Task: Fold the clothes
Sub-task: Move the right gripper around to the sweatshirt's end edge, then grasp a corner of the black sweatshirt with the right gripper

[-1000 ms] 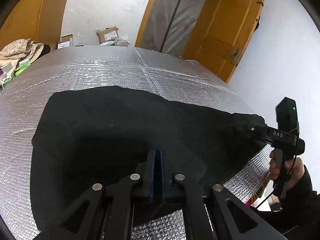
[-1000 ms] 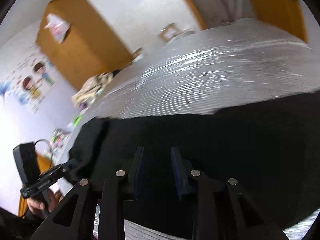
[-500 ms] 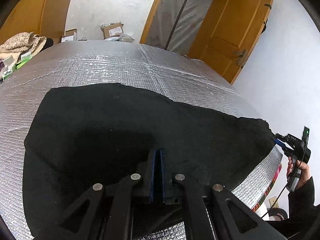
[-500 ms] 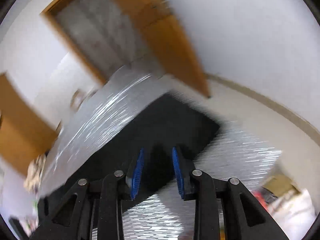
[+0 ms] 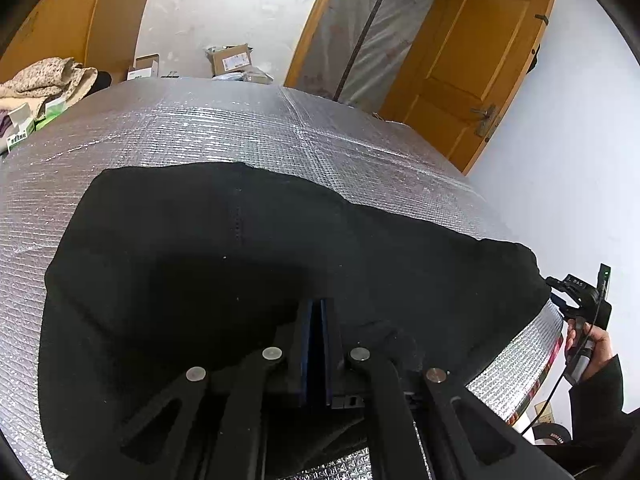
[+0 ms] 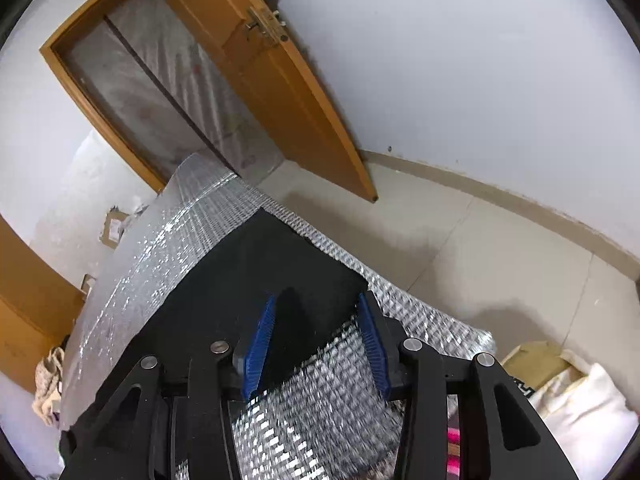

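Note:
A black garment (image 5: 240,260) lies spread flat on the table covered in silver foil (image 5: 200,128). My left gripper (image 5: 318,308) sits at its near edge with the blue pads pressed together, cloth bunched around them. In the right wrist view my right gripper (image 6: 317,299) hovers over the garment's (image 6: 248,280) right corner. Its jaws are opening wide, with cloth and foil (image 6: 168,248) below them and nothing pinched. The left wrist view shows that right gripper (image 5: 560,294) at the table's right end, in a person's hand (image 5: 592,344).
An orange door (image 5: 472,72) and a plastic-covered doorway (image 5: 360,36) stand behind the table. Cardboard boxes (image 5: 232,60) lie on the floor beyond. A pile of clothes (image 5: 44,84) sits at the far left. A white bag (image 6: 580,404) and a box lie beside the table's right end.
My right gripper swung out to the garment's right corner, pulling that end flat, turned, and opened its jaws off the cloth. My left gripper stayed shut in place.

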The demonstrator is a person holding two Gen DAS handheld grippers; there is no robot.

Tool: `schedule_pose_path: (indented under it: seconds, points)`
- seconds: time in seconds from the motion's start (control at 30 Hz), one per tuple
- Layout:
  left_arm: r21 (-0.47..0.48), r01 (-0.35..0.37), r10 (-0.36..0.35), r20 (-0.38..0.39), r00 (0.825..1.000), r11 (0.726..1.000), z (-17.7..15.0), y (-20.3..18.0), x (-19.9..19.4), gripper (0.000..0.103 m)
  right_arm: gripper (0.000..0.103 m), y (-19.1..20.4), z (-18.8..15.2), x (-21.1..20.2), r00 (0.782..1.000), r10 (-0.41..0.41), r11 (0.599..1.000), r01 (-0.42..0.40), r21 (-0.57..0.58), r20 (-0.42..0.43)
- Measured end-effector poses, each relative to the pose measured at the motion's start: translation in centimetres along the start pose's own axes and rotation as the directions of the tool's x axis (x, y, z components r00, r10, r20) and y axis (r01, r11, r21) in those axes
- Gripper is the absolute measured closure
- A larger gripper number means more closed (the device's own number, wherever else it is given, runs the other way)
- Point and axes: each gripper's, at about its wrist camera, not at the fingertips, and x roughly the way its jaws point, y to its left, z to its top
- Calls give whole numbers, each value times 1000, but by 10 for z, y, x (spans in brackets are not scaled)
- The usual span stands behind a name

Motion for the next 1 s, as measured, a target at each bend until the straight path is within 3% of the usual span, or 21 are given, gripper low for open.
schedule_pose_path:
  seconds: [0.33,0.4,0.47,0.67,0.83,1.0]
  points:
    - [-6,6,-6,1,1000,1000,1,3,1,99,56,-2,2,11,1000,-14,999,15,49,-23]
    - [-8,6,-6,2,1000,1000,1,2,1,99,66,-2,4,12,1000,3,999,-2,50,-24]
    - [-10,8,-8,2,1000,1000,1,4,0,99,93,-3,6,11,1000,22,998,-21,56,-17]
    - [-6,6,-6,-1,1000,1000,1,3,-1,99,96,4,12,-2,993,114,992,-115,42,13]
    - [-4,0,0,-2,1000,1000,1,2,-2,99,96,29,15,-24,968,252,968,-252,11,22]
    - [-5,-9,9,1,1000,1000,1,-1,-4,99,96,68,11,-43,918,396,917,-396,-55,-12]
